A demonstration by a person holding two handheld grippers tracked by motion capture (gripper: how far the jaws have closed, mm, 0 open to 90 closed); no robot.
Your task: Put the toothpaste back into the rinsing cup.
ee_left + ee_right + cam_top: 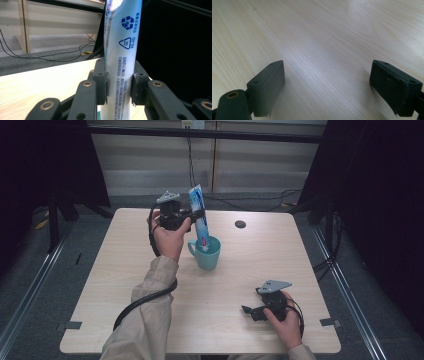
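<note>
We work at a pale wooden bench (150, 285), bare apart from 1 small dark round hole (240, 224) toward its far edge, which leaves room for both arms to move freely.

Near the middle of the bench stands a teal mug (206, 254), upright, its handle turned toward our left. Upright and open-topped, it can take something long dropped in from above.

That long thing is a blue-and-white toothpaste tube (198, 215). It stands nearly vertical, leaning slightly toward our left at the top, with its lower end inside the mug. We judge it is being lowered or set into the mug, cap end down.

Our left gripper (196, 214) grips it from the side, well above the mug rim, so the mug wall stays clear. In the left gripper view its fingers (100, 82) pinch the tube (121, 62) across its flat width, 1 pad on each side.

Our right gripper (247, 310) rests low on the near right of the bench, well apart from the mug, out of the way. Its fingers (268, 85) are spread wide over bare wood, holding nothing.
</note>
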